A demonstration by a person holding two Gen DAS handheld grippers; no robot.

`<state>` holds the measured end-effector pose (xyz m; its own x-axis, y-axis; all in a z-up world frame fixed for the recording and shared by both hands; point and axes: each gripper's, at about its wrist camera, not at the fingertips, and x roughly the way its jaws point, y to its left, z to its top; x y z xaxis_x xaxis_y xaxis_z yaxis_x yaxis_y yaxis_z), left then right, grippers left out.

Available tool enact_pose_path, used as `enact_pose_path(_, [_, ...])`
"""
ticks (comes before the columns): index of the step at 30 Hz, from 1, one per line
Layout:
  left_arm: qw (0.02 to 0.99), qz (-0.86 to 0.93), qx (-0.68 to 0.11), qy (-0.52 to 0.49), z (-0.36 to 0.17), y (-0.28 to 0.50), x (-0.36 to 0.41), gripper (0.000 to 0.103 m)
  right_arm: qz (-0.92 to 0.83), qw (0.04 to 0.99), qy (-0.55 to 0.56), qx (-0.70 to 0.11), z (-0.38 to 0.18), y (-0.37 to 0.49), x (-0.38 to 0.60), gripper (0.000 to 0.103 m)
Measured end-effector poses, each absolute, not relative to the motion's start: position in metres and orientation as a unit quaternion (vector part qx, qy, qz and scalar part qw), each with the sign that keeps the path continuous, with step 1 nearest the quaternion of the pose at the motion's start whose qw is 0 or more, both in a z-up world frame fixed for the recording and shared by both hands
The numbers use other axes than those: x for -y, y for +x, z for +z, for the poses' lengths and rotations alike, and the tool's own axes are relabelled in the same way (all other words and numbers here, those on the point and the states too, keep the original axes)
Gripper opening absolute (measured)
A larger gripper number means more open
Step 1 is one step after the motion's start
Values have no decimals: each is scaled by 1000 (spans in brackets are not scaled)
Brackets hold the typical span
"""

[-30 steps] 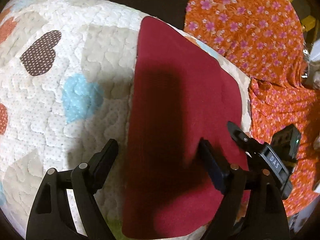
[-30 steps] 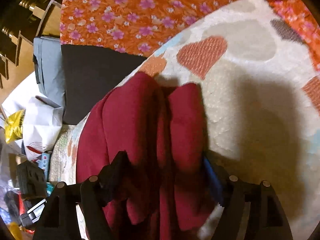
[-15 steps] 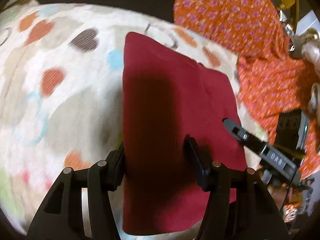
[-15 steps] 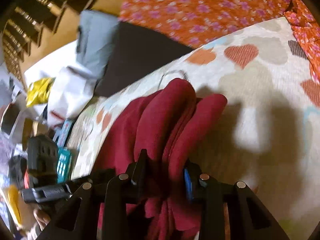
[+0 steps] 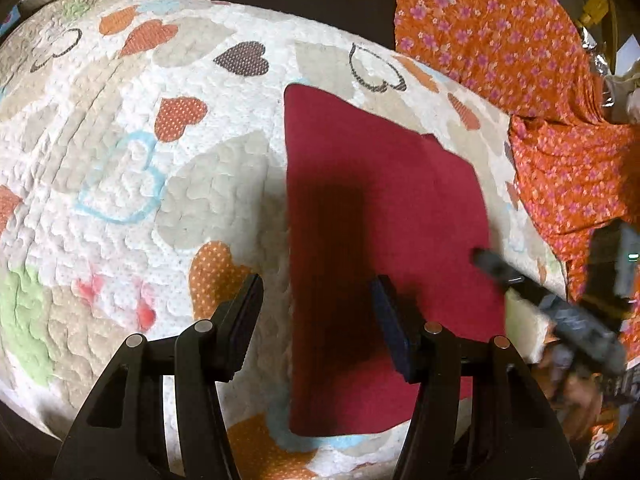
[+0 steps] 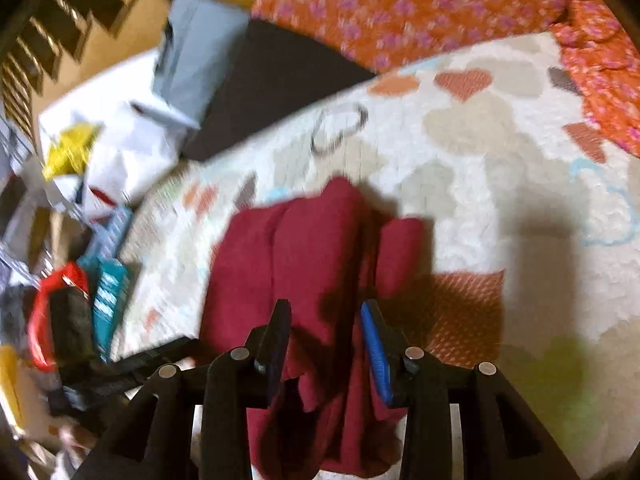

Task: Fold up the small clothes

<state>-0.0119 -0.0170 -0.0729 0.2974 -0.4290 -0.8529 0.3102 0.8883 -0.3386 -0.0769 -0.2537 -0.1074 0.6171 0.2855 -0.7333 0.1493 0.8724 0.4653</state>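
Now my left gripper (image 5: 316,320) gapes over the maroon cloth's (image 5: 384,216) left edge, my right gripper (image 6: 326,340) — fingers parted, bunched cloth between — on the heart-print quilt (image 5: 132,168).

A white quilt (image 5: 120,184) printed with coloured hearts covers the surface. Beyond its far edge lies an orange fabric with pink flowers (image 5: 492,36), with a black sheet (image 6: 276,80) beside that and a grey folded cloth (image 6: 196,60) just past the black sheet. Off the quilt's left edge, blurred, sit white paper (image 6: 120,156), a yellow packet (image 6: 68,150) and a red ring-shaped thing (image 6: 44,316).
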Motion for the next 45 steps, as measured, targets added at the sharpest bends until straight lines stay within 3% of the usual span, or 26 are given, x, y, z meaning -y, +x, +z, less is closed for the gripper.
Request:
enact_pose_path(4, [818,-223,-530,-29,-70,-12,27,57,16,863,253,-437,-122,-65,253,36])
enact_pose_path(5, [816,-226,-531,-29,-70,-11,31,57,22,863,261,-433,-122,-64,254,32])
enact_pose_path(6, [814,-231,-532,-32,-70,-12,35,57,32,865,259,-429,-120,-65,252,20])
enact_pose_path(8, [815,-240,-526,-33,-67,-14,36,57,38,879,223,-420,-110,-70,247,15])
enact_pose_path(9, [818,-243,-521,-30,-65,-14,39,57,37,888,199,-414,-101,-74,244,2])
enact_pose_path(13, [821,-259,-509,-11,-62,-19,50,57,30,905,169,-390,-78,-88,256,3])
enact_pose_path(22, [828,-234,-509,44,-74,-20,67,57,-1,888,151,-435,-105,-77,254,3])
enact_pose_path(26, [835,-225,-499,55,-72,-22,67,57,-20,891,167,-422,-88,-87,254,20])
enact_pose_path(30, [847,-215,-483,60,-66,-24,66,57,2,905,168,-391,-61,-98,240,23])
enact_pose_path(45, [893,-168,-412,65,-40,-35,48,57,-36,927,111,-356,-48,-108,197,24])
